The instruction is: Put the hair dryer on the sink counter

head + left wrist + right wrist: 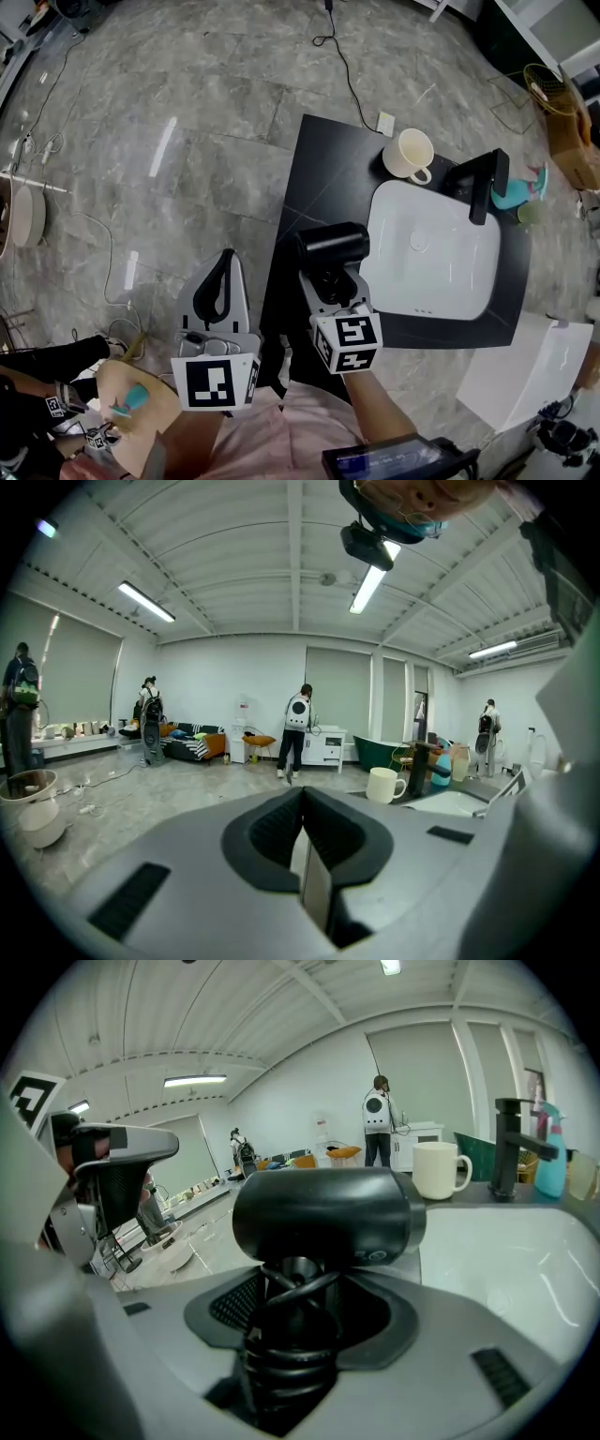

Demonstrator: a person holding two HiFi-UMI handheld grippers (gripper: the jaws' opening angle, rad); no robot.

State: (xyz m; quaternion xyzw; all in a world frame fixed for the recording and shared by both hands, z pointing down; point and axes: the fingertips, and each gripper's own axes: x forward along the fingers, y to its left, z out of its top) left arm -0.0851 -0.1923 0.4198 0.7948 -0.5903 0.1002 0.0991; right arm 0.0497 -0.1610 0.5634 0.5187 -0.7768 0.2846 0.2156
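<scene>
Right claw (298,1335) clamps the hair dryer (323,1213) (cord-wrapped handle) beside sink (506,1251).

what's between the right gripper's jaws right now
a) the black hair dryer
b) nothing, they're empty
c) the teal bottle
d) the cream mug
a: in the right gripper view the right gripper has its jaws closed on the handle of the black hair dryer, with the cord wound round that handle, while the cream mug and the teal bottle stand well beyond it.
</scene>
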